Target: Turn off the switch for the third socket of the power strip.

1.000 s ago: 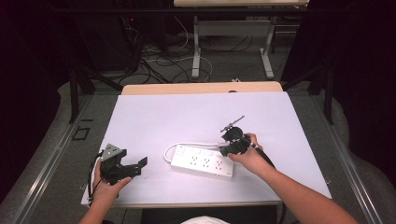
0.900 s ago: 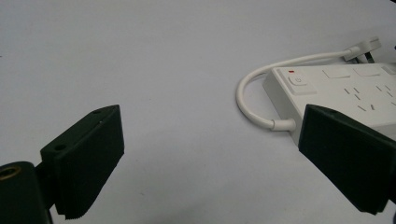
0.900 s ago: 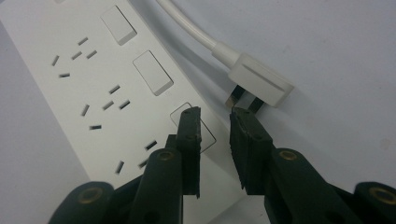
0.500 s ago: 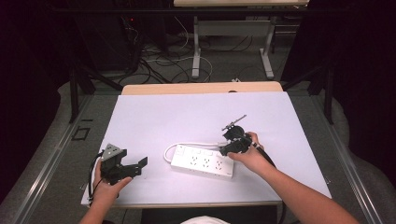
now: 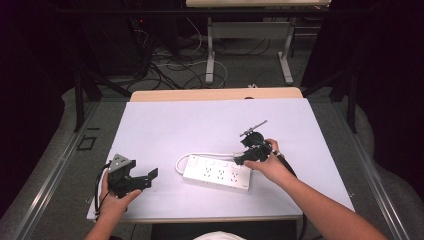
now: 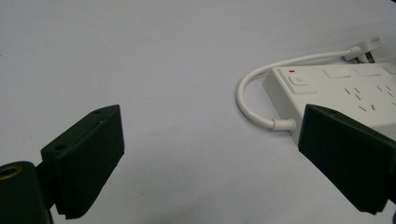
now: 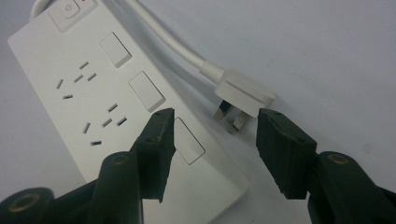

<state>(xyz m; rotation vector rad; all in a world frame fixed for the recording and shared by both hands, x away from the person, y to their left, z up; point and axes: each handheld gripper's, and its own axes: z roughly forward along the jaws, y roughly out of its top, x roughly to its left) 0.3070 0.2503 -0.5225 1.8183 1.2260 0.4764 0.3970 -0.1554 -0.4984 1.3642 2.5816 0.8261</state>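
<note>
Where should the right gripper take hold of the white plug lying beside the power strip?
Probably the plug body's two flat sides, coming from above. It lies flat on the table, prongs toward the right gripper and cable trailing away, just off the power strip.

The power strip runs off the right edge in the left gripper view; there a jaw hides its near corner.

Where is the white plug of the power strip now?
In the right gripper view, the white plug lies on the table beside the power strip, just ahead of the right hand-held gripper.
</note>
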